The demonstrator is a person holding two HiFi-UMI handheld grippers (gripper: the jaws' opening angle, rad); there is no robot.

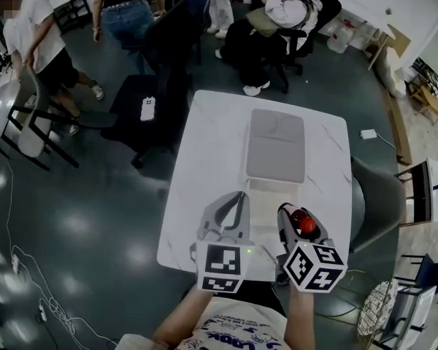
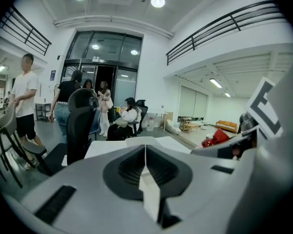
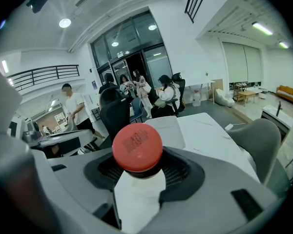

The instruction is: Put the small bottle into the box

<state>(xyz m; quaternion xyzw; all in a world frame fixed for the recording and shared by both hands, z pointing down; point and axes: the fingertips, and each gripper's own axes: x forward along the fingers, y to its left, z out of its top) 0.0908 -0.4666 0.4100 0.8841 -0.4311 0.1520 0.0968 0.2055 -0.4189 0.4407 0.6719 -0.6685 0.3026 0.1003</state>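
The small bottle (image 3: 136,147), red-capped with a pale body, is clamped between the jaws of my right gripper (image 1: 296,216). In the right gripper view it fills the lower centre of the frame, its cap rising above the dark ribbed pads that press on either side of it. In the head view it sits at lower centre-right, over the near part of the white table (image 1: 204,195) and short of the box.

My left gripper (image 1: 239,199) is just beside the right one, at lower centre of the head view. Its jaws are together and hold nothing. The left gripper view shows them meeting in a single straight seam.

The box (image 1: 276,146), flat, grey and rectangular, lies at the middle of the table in the centre of the frame, apart from both grippers. I cannot tell whether it is lidded.

A grey chair (image 1: 376,195) stands against the table's right edge. A black office chair (image 1: 168,71) stands off the far left corner, in the upper left part of the frame.

Past the table, at upper centre, a seated person (image 1: 277,20) in a light top faces away from the table. At the upper left a standing person (image 1: 36,39) in a white shirt leans beside a dark-framed chair (image 1: 25,115).
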